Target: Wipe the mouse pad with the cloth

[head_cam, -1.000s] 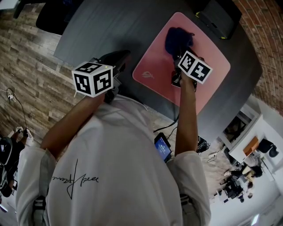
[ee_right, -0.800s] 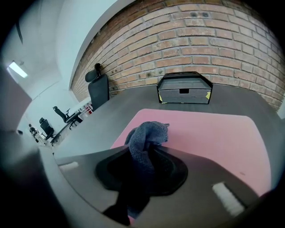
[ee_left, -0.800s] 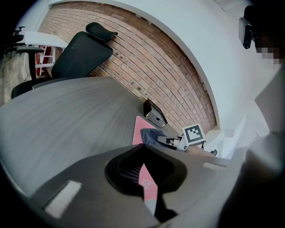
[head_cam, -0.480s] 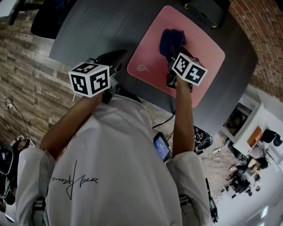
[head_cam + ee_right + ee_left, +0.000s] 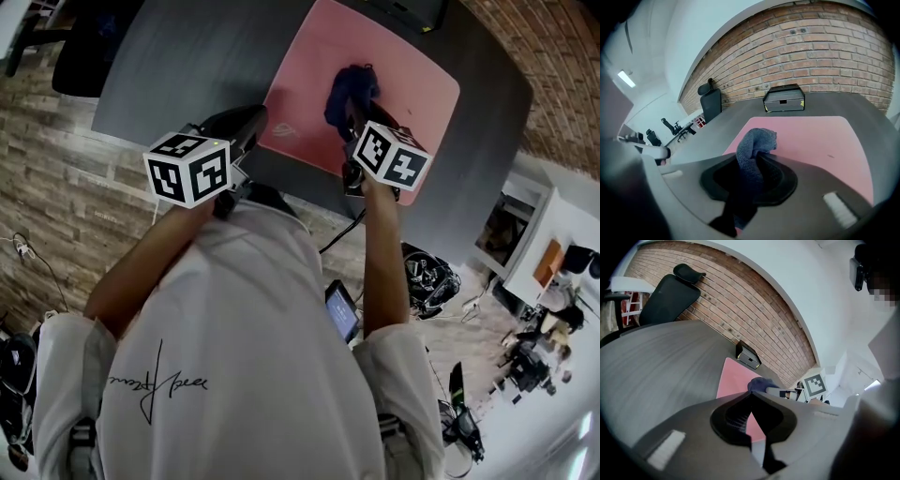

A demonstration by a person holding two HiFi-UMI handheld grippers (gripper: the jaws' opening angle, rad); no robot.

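Note:
A pink mouse pad (image 5: pixel 398 70) lies on the dark grey table (image 5: pixel 197 56). A dark blue cloth (image 5: pixel 349 89) rests on the pad's near half, and my right gripper (image 5: pixel 350 114) is shut on it. In the right gripper view the cloth (image 5: pixel 752 147) rises bunched between the jaws, with the pad (image 5: pixel 825 138) spread beyond it. My left gripper (image 5: pixel 251 122) sits shut and empty at the table's near edge, left of the pad. The left gripper view shows its jaws (image 5: pixel 751 398) pressed together, with the pad (image 5: pixel 732 380) and cloth (image 5: pixel 761 383) ahead.
A black box (image 5: pixel 783 98) stands at the table's far edge beyond the pad, by a brick wall. A black office chair (image 5: pixel 670 294) is at the table's far left. Cables and a small screen (image 5: pixel 341 311) lie on the floor below the near edge.
My right gripper has dragged the cloth across the pad toward the near edge. The left gripper has stayed put.

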